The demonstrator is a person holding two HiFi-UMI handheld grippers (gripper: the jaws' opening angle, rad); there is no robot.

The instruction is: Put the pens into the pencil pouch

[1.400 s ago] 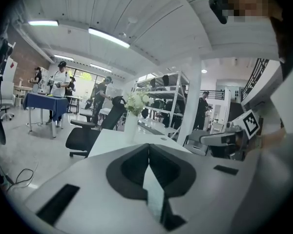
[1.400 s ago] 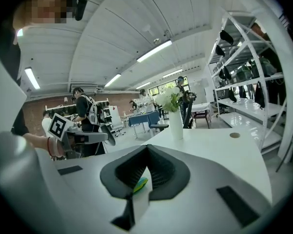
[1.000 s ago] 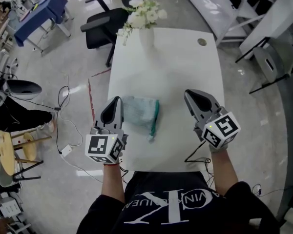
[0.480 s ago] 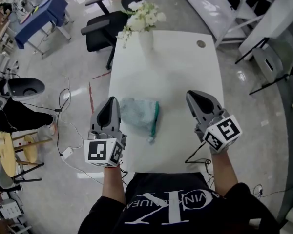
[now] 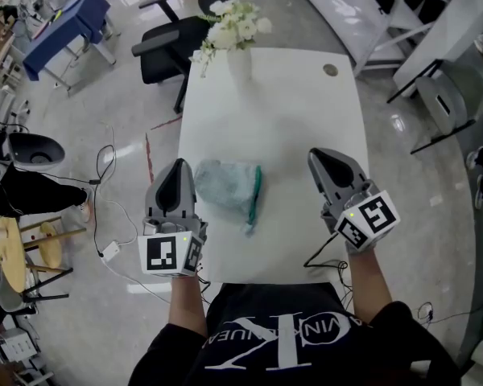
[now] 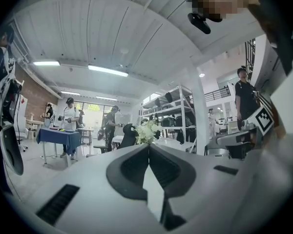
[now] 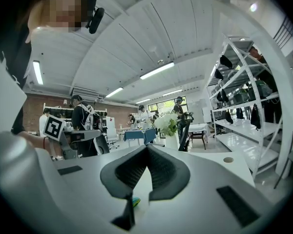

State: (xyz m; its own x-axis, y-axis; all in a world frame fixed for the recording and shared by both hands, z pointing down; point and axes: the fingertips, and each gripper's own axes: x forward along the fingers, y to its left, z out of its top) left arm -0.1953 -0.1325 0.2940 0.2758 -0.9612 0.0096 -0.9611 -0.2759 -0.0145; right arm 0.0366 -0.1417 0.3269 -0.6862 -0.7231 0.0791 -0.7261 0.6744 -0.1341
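Observation:
A pale green pencil pouch (image 5: 224,185) with a darker green zipper edge (image 5: 256,191) lies on the white table (image 5: 282,103) between my two grippers. A small end pokes out at its near corner (image 5: 248,229); I cannot tell what it is. No loose pen shows on the table. My left gripper (image 5: 177,167) hovers just left of the pouch with its jaws shut and nothing in them (image 6: 148,147). My right gripper (image 5: 325,157) hangs apart to the right, also shut and empty (image 7: 147,147). A sliver of green (image 7: 136,202) peeks below its jaws.
A white vase of white flowers (image 5: 235,34) stands at the table's far end, with a cable hole (image 5: 330,70) at the far right corner. A black office chair (image 5: 167,43) sits beyond the far left corner. Cables (image 5: 113,215) lie on the floor at left.
The left gripper has lifted a little and straightened beside the pouch. The right gripper and the pouch have stayed where they were.

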